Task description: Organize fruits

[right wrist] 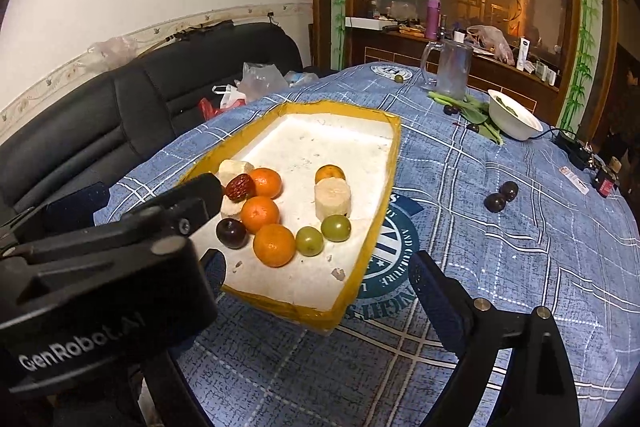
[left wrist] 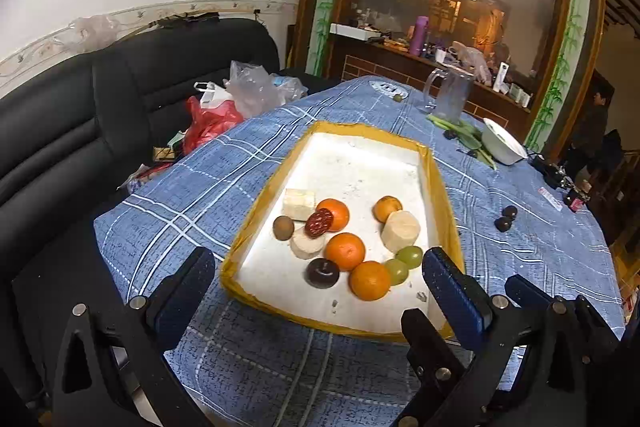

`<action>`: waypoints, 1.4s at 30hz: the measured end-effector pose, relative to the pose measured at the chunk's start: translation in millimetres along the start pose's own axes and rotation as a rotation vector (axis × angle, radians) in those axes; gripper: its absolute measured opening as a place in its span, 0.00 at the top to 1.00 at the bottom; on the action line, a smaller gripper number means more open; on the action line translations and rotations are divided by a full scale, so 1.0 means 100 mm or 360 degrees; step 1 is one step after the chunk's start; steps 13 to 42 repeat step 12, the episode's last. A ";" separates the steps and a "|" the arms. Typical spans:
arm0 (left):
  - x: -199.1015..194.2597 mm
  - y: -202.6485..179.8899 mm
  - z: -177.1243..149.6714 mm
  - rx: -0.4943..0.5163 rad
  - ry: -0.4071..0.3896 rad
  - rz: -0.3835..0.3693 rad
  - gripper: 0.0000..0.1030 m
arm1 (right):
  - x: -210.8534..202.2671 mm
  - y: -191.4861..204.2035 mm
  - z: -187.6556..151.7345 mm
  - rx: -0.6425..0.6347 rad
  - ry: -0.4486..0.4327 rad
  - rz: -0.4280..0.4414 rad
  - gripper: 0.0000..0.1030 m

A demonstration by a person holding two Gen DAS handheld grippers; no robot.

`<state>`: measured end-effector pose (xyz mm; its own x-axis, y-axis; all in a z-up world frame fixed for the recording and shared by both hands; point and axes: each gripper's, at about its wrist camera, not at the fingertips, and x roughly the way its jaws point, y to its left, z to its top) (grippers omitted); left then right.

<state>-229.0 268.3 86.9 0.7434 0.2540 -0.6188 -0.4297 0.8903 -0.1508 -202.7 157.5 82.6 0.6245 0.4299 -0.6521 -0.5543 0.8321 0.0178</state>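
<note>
A white foam tray (left wrist: 360, 163) (right wrist: 320, 135) with yellow taped edges lies on the blue checked tablecloth. It holds several oranges (left wrist: 345, 250) (right wrist: 274, 244), two green grapes (left wrist: 410, 255) (right wrist: 336, 227), a dark plum (left wrist: 322, 272) (right wrist: 231, 233), a red jujube (left wrist: 319, 222), banana pieces (left wrist: 400, 230) (right wrist: 332, 202) and a brown kiwi (left wrist: 283, 227). Two dark plums (left wrist: 506, 219) (right wrist: 502, 197) lie loose on the cloth to the right. My left gripper (left wrist: 318, 261) (right wrist: 148, 195) hovers open at the tray's near end. My right gripper (right wrist: 326, 275) stands open beside it, over the tray's near right corner. Neither holds anything.
A glass mug (left wrist: 452, 97) (right wrist: 454, 67), leafy greens and a white bowl (left wrist: 502, 145) (right wrist: 514, 119) sit at the table's far right. Cables and small devices (right wrist: 580, 151) lie near the right edge. A black sofa (left wrist: 100, 115) with plastic bags runs along the left. A person (left wrist: 592, 131) stands at the far right.
</note>
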 end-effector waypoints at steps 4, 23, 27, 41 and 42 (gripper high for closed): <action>0.00 0.00 0.00 0.0003 0.0009 0.0027 0.00 | 0.04 0.01 0.00 0.0003 0.0023 0.0007 0.08; -0.02 -0.08 0.00 0.0032 0.0021 0.0030 0.00 | 0.00 -0.06 -0.01 0.0041 0.0017 -0.0003 0.08; -0.02 -0.08 0.00 0.0032 0.0021 0.0030 0.00 | 0.00 -0.06 -0.01 0.0041 0.0017 -0.0003 0.08; -0.02 -0.08 0.00 0.0032 0.0021 0.0030 0.00 | 0.00 -0.06 -0.01 0.0041 0.0017 -0.0003 0.08; -0.02 -0.08 0.00 0.0032 0.0021 0.0030 0.00 | 0.00 -0.06 -0.01 0.0041 0.0017 -0.0003 0.08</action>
